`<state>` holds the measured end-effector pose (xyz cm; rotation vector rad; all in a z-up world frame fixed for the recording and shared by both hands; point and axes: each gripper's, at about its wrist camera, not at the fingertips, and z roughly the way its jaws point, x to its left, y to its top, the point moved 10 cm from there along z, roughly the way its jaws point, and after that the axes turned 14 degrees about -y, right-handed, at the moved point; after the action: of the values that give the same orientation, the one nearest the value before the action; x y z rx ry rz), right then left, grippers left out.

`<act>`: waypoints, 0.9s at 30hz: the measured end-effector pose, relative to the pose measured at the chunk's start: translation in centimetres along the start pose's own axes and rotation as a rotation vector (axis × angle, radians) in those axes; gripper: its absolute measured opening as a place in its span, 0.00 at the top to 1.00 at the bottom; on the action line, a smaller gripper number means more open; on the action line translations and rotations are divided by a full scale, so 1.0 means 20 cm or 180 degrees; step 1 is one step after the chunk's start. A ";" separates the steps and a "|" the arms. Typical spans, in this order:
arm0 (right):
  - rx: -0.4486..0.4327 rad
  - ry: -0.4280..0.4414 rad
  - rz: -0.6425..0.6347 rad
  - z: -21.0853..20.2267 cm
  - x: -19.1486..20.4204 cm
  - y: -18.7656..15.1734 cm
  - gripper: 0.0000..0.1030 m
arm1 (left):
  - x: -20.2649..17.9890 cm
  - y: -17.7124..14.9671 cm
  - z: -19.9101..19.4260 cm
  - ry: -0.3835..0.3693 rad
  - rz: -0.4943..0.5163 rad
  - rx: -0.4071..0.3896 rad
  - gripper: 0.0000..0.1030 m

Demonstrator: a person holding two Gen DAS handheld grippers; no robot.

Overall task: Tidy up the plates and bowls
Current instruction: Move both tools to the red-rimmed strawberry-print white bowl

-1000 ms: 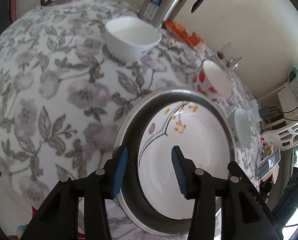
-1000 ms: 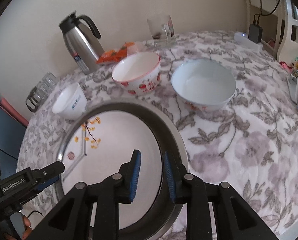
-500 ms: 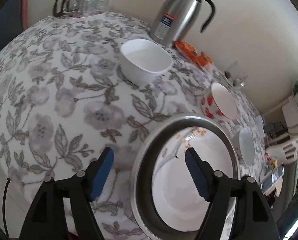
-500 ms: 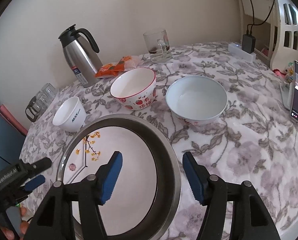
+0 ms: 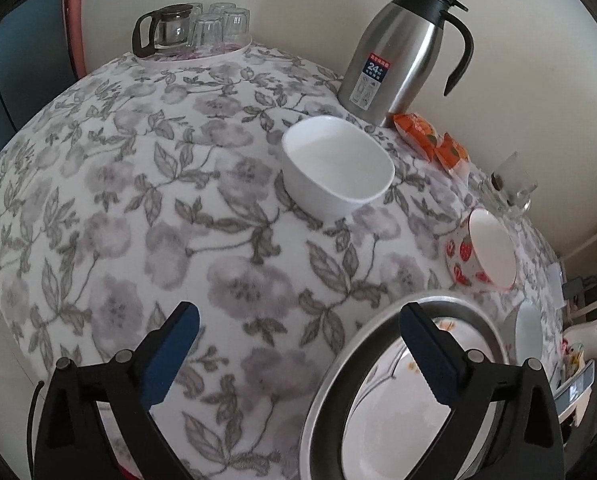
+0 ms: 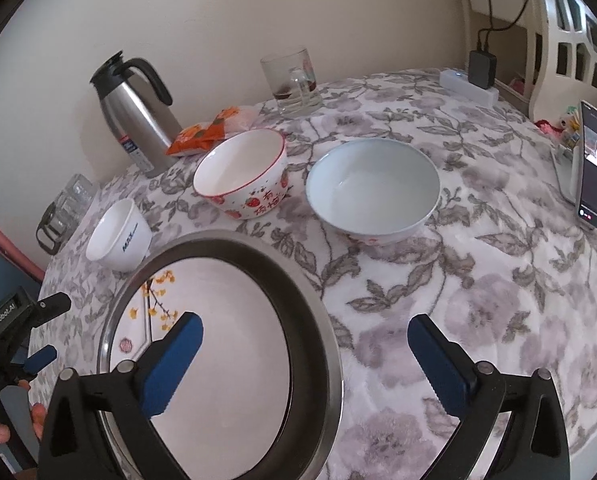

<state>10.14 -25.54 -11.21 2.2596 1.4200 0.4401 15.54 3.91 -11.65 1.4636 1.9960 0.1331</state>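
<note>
under the wide-open right gripper (image 6: 304,360), metal plate's (image 6: 318,304) rim

A bench (image 6: 478,280) under a grey floral cloth carries a steel plate (image 6: 318,312), a small white bowl (image 6: 118,236), a strawberry bowl (image 6: 244,176), a pale blue bowl (image 6: 372,188), a steel carafe (image 6: 138,120), an orange snack packet (image 6: 202,134), a glass mug (image 6: 292,80) and a propped phone (image 6: 594,168).
</note>
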 end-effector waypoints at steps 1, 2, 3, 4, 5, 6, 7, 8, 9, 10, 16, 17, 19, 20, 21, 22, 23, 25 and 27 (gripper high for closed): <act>-0.0007 -0.0010 0.0021 0.00 -0.01 0.01 0.00 | -0.01 0.03 0.00 -0.0009 0.0000 -0.0028 0.03; -0.0019 -0.0018 0.0051 0.00 -0.01 0.03 0.00 | -0.02 0.05 0.01 -0.0007 0.0011 -0.0044 0.03; -0.0035 -0.0007 0.0074 -0.01 -0.01 0.04 0.00 | -0.03 0.07 0.01 -0.0014 0.0025 -0.0058 0.03; -0.0062 0.0020 0.0086 -0.02 -0.01 0.07 0.00 | -0.05 0.10 0.01 -0.0029 0.0047 -0.0092 0.03; -0.0088 0.0041 0.0090 -0.03 -0.01 0.09 0.00 | -0.06 0.12 0.01 -0.0039 0.0057 -0.0121 0.03; -0.0128 0.0061 0.0088 -0.04 0.00 0.12 0.00 | -0.09 0.15 0.01 -0.0059 0.0082 -0.0172 0.03; -0.0178 0.0077 0.0078 -0.06 0.00 0.15 0.00 | -0.11 0.18 0.01 -0.0064 0.0101 -0.0207 0.03; -0.0227 0.0079 0.0059 -0.07 0.00 0.18 0.00 | -0.14 0.21 0.01 -0.0064 0.0140 -0.0271 0.03; -0.0270 0.0061 0.0038 -0.08 0.00 0.20 0.00 | -0.17 0.24 0.00 -0.0048 0.0190 -0.0333 0.03; -0.0341 0.0027 0.0030 -0.10 -0.01 0.24 0.00 | -0.19 0.26 0.00 -0.0037 0.0224 -0.0367 0.03; -0.0438 0.0050 0.0009 -0.11 -0.03 0.38 0.00 | -0.35 0.40 0.03 -0.0166 0.0390 -0.0560 0.03; -0.0453 0.0021 -0.0020 -0.10 -0.04 0.40 0.00 | -0.37 0.41 0.04 -0.0193 0.0403 -0.0573 0.03; -0.0460 0.0024 -0.0070 -0.08 -0.03 0.43 0.00 | -0.42 0.44 0.06 -0.0253 0.0424 -0.0567 0.03; -0.0449 0.0026 -0.0095 -0.07 -0.03 0.45 0.00 | -0.44 0.45 0.07 -0.0296 0.0428 -0.0559 0.03; -0.0449 0.0026 -0.0121 -0.06 -0.02 0.46 0.00 | -0.46 0.46 0.08 -0.0340 0.0431 -0.0554 0.03; -0.0457 0.0028 -0.0163 -0.05 -0.01 0.47 0.00 | -0.47 0.46 0.09 -0.0371 0.0434 -0.0553 0.03; -0.0473 0.0023 -0.0206 -0.05 -0.01 0.49 0.00 | -0.50 0.47 0.10 -0.0419 0.0454 -0.0554 0.03; -0.0496 0.0027 -0.0268 -0.04 0.01 0.53 0.00 | -0.54 0.47 0.13 -0.0495 0.0520 -0.0517 0.03; -0.0497 0.0039 -0.0266 -0.03 0.01 0.57 0.00 | -0.58 0.47 0.15 -0.0551 0.0592 -0.0457 0.03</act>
<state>18.67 -29.54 -4.87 2.0699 1.4282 0.5198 26.84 -3.72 -4.85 1.5122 1.6769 0.2171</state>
